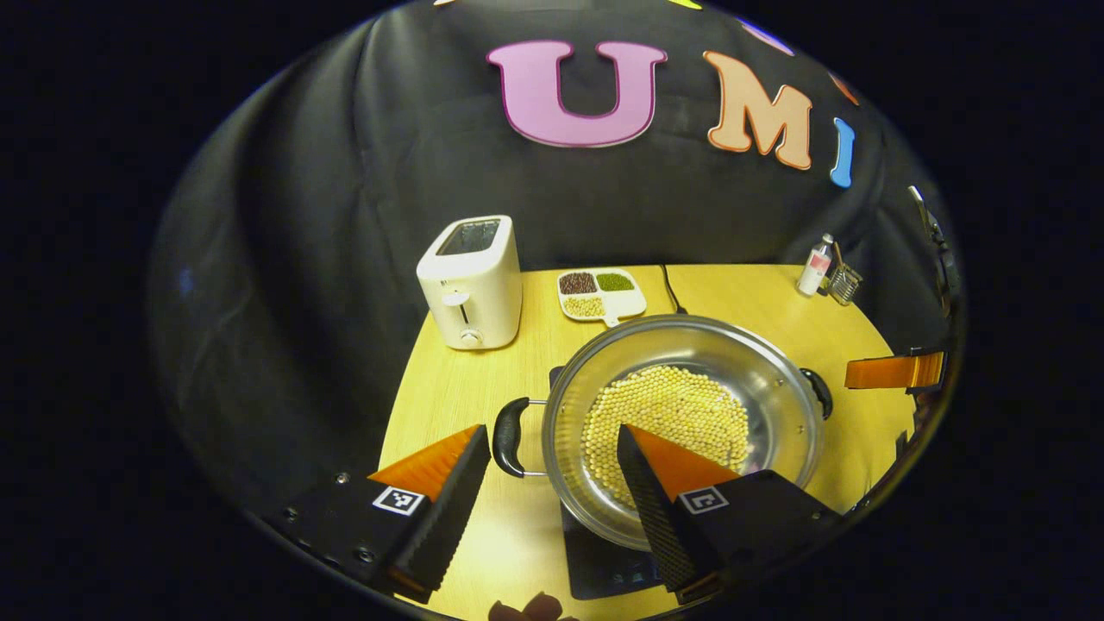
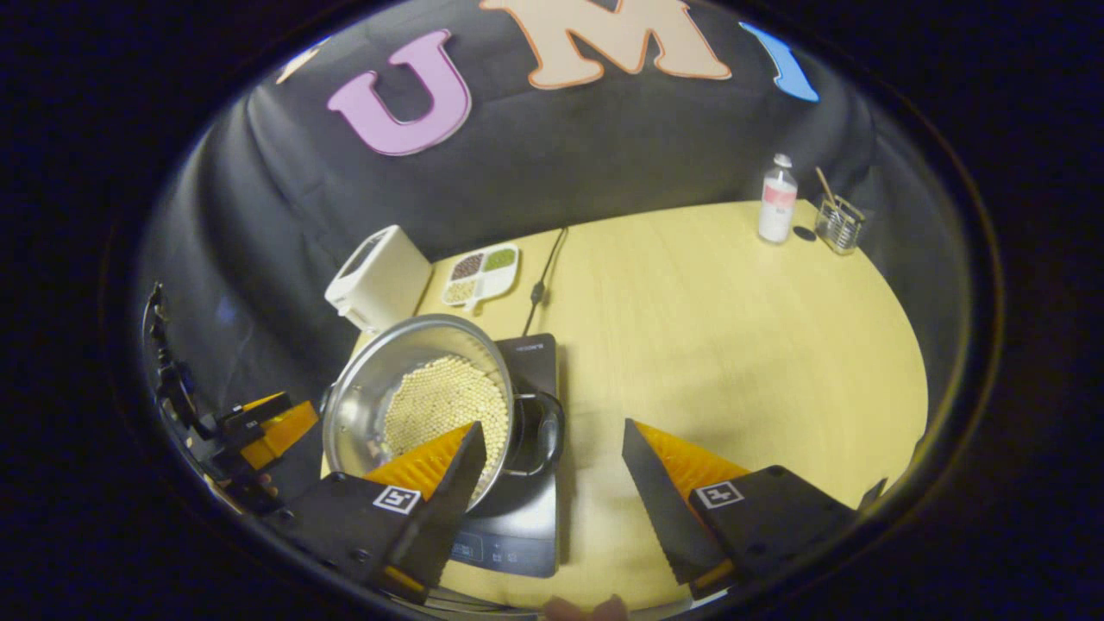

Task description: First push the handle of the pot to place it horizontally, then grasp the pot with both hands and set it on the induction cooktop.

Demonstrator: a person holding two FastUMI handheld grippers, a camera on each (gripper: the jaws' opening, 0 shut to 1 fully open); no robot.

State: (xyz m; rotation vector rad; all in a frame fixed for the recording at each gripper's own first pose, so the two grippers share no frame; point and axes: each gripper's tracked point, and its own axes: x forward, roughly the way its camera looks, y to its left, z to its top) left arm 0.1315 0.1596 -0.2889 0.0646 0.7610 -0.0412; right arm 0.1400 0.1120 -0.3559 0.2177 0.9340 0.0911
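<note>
Pot (image 1: 686, 414) sits on the induction cooktop (image 2: 526, 517), near the surface's (image 2: 733, 328) front edge. Left tool (image 1: 552, 483) released, spread around the left handle (image 1: 509, 435) and rim, touching neither as far as I can tell. Right tool (image 2: 552, 483) released too, bracketing the right handle (image 2: 539, 435). Likely step: letting go. Best to back both tools straight off, level, without clipping handles. Pot is shiny steel, shallow, holding pale round beans (image 1: 664, 414); both loop handles dark, lying flat.
</note>
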